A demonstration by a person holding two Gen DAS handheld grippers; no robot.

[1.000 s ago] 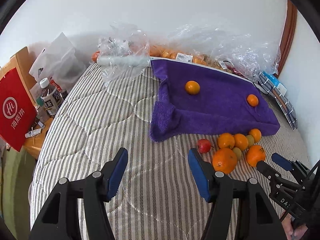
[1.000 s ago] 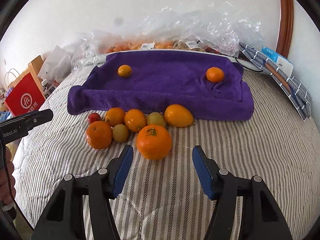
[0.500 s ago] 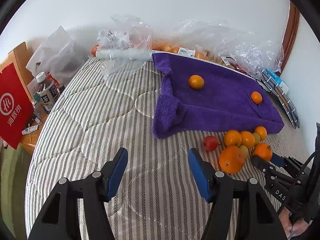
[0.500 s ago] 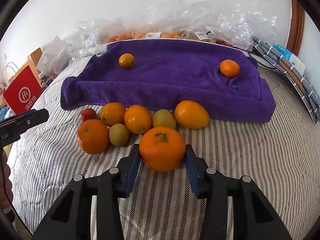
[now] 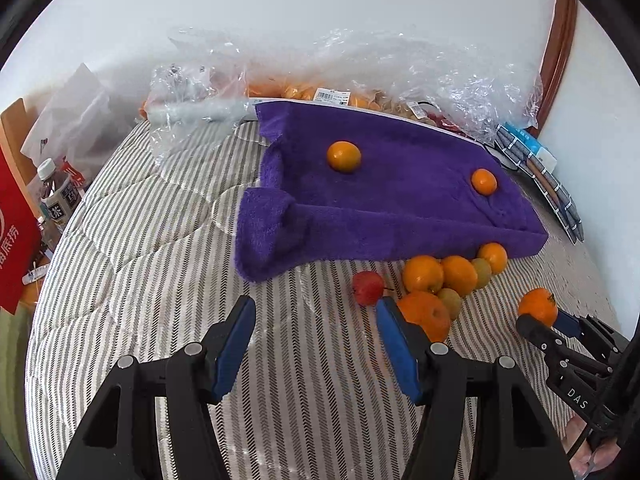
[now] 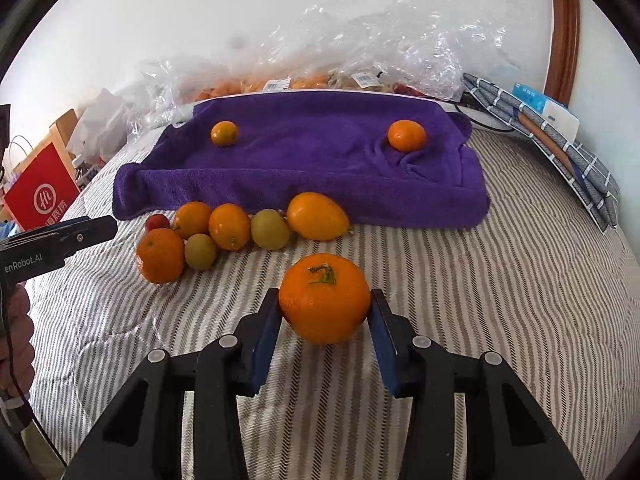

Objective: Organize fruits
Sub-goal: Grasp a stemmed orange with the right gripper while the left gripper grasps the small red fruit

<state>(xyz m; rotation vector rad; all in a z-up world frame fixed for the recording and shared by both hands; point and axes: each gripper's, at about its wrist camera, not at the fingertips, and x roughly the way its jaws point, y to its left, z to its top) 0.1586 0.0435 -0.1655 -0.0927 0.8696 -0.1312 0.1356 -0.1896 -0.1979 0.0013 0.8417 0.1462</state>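
While clamped between blue pads, large orange (image 6: 324, 298) sits in right gripper (image 6: 325, 312), above striped bedcover (image 6: 480, 280), apart from the pile. Left gripper (image 5: 316, 336) gaping, nothing between its fingers (image 5: 236, 336), just short of fruit pile (image 5: 440, 280). Beyond: red fruit (image 5: 367, 287), oranges and greenish fruit bunched against purple towel (image 6: 320, 168). On towel, two small oranges (image 6: 224, 133) (image 6: 407, 135), well apart. Farthest, crumpled plastic bags (image 6: 360, 52) along wall
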